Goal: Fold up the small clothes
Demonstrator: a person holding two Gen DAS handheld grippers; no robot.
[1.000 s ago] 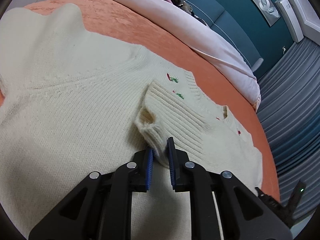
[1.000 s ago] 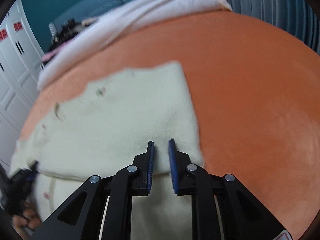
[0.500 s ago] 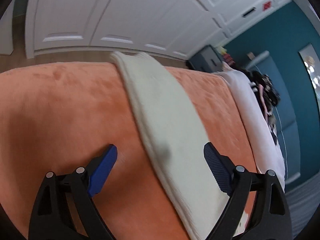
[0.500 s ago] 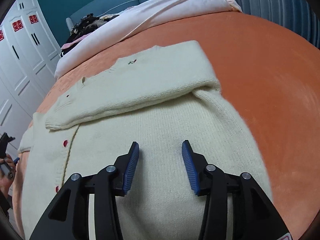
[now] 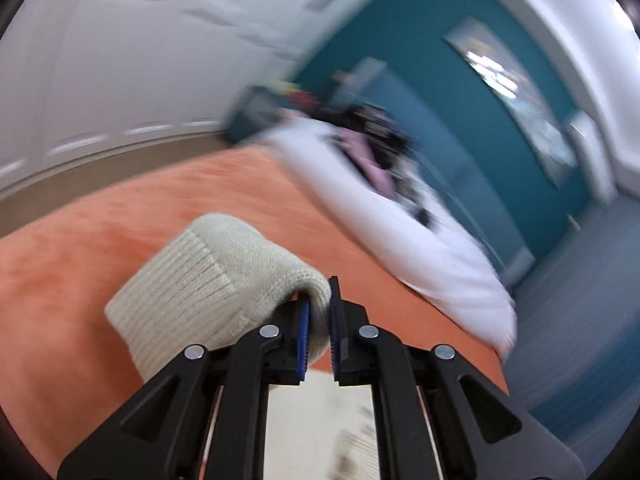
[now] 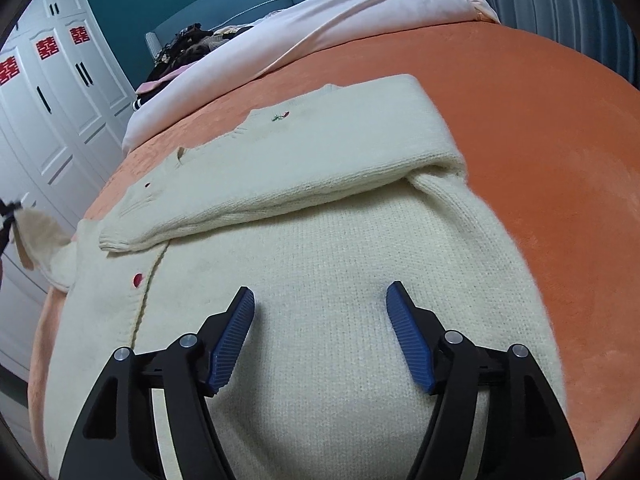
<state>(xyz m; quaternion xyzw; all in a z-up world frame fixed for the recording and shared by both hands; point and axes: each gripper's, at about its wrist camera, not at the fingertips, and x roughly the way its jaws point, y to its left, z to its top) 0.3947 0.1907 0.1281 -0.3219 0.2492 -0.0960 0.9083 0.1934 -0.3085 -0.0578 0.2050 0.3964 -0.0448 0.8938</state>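
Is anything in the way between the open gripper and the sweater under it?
Nothing visible is. The right gripper hangs open right over the cream sweater, with only bare knit between its fingers. The folded sleeve lies farther back, out of the way.

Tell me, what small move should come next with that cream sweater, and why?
Probably carry the sleeve cuff, pinched in the left gripper, across the sweater body: the other sleeve already lies folded over it, and the right gripper is open.
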